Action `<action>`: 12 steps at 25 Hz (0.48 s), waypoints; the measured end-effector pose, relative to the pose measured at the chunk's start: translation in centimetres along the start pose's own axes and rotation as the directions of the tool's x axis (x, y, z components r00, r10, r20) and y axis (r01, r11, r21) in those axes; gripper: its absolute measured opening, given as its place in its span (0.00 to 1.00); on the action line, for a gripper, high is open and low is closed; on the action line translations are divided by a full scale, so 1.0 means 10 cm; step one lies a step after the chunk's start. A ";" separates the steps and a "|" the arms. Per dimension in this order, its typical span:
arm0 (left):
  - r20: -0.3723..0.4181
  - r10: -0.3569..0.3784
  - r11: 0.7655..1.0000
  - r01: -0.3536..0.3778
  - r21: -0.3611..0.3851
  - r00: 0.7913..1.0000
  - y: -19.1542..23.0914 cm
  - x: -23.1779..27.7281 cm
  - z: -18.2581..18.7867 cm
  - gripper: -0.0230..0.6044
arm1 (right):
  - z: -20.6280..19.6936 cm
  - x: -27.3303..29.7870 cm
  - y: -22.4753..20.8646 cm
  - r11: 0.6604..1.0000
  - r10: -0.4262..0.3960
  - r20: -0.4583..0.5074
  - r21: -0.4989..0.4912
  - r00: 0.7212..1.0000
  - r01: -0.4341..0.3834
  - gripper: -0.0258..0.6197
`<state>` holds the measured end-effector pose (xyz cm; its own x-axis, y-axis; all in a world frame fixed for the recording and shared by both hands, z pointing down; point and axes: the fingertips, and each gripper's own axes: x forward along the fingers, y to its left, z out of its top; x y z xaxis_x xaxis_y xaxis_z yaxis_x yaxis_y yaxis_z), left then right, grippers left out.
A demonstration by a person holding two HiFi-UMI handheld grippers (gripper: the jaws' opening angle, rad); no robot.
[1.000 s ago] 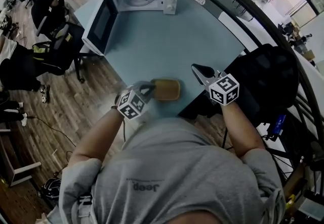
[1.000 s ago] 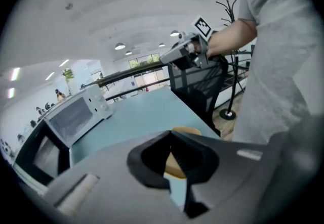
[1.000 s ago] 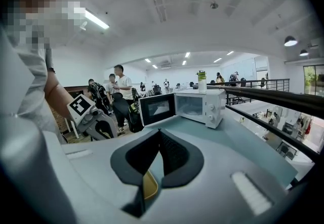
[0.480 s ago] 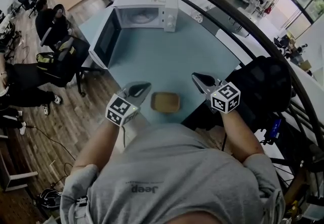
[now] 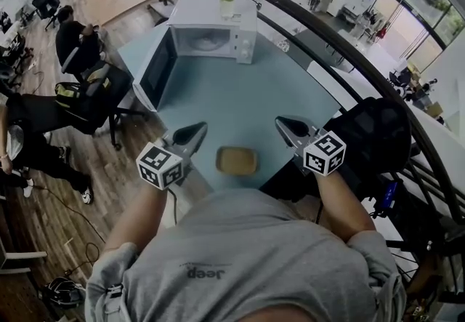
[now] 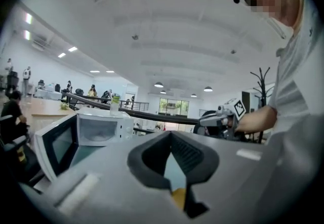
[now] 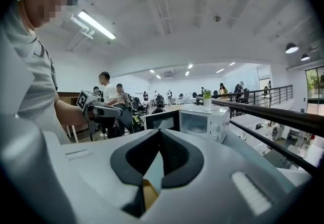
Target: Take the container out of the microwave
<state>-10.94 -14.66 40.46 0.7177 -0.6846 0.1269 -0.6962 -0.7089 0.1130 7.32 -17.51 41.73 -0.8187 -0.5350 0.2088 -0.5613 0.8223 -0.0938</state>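
Note:
The tan, shallow container (image 5: pixel 237 161) rests on the blue-grey table (image 5: pixel 283 81) near its front edge, outside the white microwave (image 5: pixel 211 33). The microwave stands at the far end with its door (image 5: pixel 158 70) swung open to the left. My left gripper (image 5: pixel 198 128) hovers just left of the container, apart from it, jaws together and empty. My right gripper (image 5: pixel 282 123) hangs to the container's right, also closed on nothing. In the left gripper view a sliver of the container (image 6: pixel 178 197) shows below the left gripper (image 6: pixel 171 139). The right gripper view shows the same sliver (image 7: pixel 148 192) under the right gripper (image 7: pixel 160 134).
A bottle (image 5: pixel 227 1) stands on top of the microwave. A curved black railing (image 5: pixel 341 44) runs behind and to the right of the table. Black chairs with bags (image 5: pixel 91 88) stand left of the table, and people sit further off.
The left gripper was at the container's left edge a second ago; it has let go and drawn back to the left. The container stays on the table. The right gripper has barely moved.

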 end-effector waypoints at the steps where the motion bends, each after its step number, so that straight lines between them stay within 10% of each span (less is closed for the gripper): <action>1: 0.006 0.006 1.000 -0.006 -0.013 1.000 0.01 -0.02 0.01 0.07 | 0.00 -0.01 0.01 1.000 0.000 0.000 -0.001 1.000 0.000 0.05; 12: 0.001 0.023 0.998 -0.023 -0.052 1.000 0.02 -0.04 -0.07 0.07 | -0.15 -0.01 0.01 1.000 0.004 -0.023 0.020 1.000 -0.004 0.05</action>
<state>-11.39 -14.36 41.09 0.7016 -0.7009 0.1283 -0.7121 -0.6834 0.1608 7.56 -17.05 43.20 -0.8180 -0.5267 0.2311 -0.5604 0.8203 -0.1141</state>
